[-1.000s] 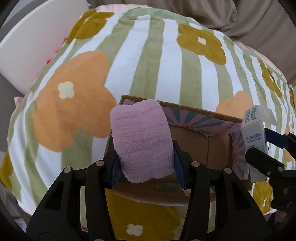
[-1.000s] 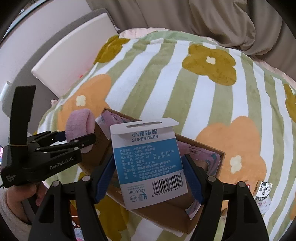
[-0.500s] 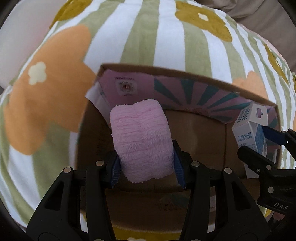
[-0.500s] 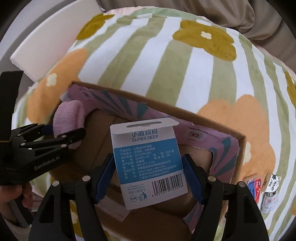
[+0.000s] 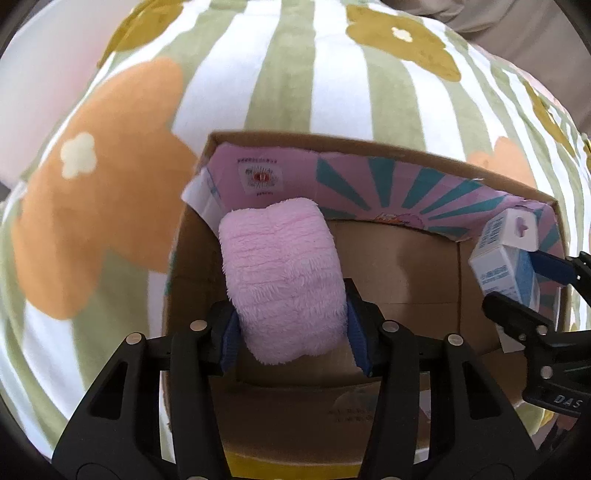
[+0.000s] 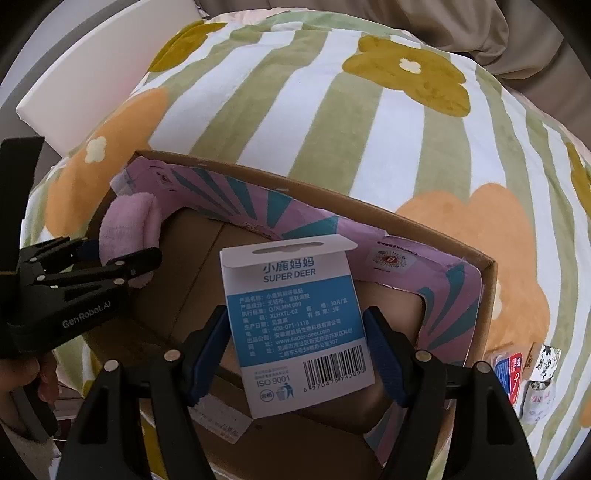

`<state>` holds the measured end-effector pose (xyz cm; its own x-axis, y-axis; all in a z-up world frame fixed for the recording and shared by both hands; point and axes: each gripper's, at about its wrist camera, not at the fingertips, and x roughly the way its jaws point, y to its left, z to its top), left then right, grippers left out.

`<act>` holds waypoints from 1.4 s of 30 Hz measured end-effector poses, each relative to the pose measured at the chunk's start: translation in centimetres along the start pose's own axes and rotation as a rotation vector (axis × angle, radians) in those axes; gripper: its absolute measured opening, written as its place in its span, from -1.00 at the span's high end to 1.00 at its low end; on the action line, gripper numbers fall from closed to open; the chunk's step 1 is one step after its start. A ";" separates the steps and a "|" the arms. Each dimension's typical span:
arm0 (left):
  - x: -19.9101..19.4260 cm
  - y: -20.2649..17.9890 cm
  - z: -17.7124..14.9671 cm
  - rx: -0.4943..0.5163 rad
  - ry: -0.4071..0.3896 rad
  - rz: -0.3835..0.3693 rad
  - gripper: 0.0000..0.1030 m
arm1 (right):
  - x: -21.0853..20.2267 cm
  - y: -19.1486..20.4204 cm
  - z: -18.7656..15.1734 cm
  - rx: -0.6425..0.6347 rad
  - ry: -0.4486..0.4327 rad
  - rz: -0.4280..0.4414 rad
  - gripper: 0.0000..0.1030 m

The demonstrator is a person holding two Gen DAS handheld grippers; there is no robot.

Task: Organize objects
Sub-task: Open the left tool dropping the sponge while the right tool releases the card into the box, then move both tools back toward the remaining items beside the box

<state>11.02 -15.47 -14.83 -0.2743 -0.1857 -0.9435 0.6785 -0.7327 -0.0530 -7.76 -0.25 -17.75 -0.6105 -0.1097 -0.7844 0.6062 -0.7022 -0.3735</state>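
Note:
My left gripper (image 5: pixel 291 332) is shut on a rolled pink fluffy towel (image 5: pixel 282 277) and holds it over the left part of an open cardboard box (image 5: pixel 369 142) with pink and teal inner flaps. My right gripper (image 6: pixel 295 350) is shut on a white and blue "SUPER DEER" packet (image 6: pixel 295 325) and holds it over the right part of the same box (image 6: pixel 487 295). The packet (image 5: pixel 506 258) shows at the right of the left wrist view. The towel (image 6: pixel 129 236) and left gripper (image 6: pixel 122 258) show at the left of the right wrist view.
The box lies on a green and white striped blanket (image 6: pixel 332 110) with orange and mustard flowers. Small snack packets (image 6: pixel 532 376) lie on the blanket right of the box. A white board (image 6: pixel 92 74) stands at the far left. Grey fabric (image 6: pixel 480 29) lies behind.
Both grippers have moved forward and down over the box with their loads. The box now fills more of both views and its brown floor shows.

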 end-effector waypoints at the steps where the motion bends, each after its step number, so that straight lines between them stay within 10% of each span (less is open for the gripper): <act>1: -0.2 -0.1 0.1 0.005 -0.005 -0.003 0.09 | 0.0 -0.1 -0.1 0.006 0.000 0.001 -0.35; 3: -0.4 -0.1 0.2 0.005 0.004 -0.018 -0.15 | 0.1 -0.1 -0.3 0.018 -0.001 0.002 -0.40; 5: -0.5 0.0 0.2 -0.002 0.018 -0.031 -0.98 | -0.6 -0.1 -0.7 0.002 -0.046 -0.016 -0.99; 42: -10.8 -2.2 0.8 -0.140 -0.187 0.011 -0.99 | -7.9 -1.2 -2.4 -0.054 -0.178 -0.089 -0.99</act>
<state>11.99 -12.33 -4.23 -0.3792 -0.3209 -0.8679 0.7663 -0.6346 -0.1002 -2.45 3.20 -12.30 -0.7407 -0.1750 -0.6487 0.5693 -0.6762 -0.4676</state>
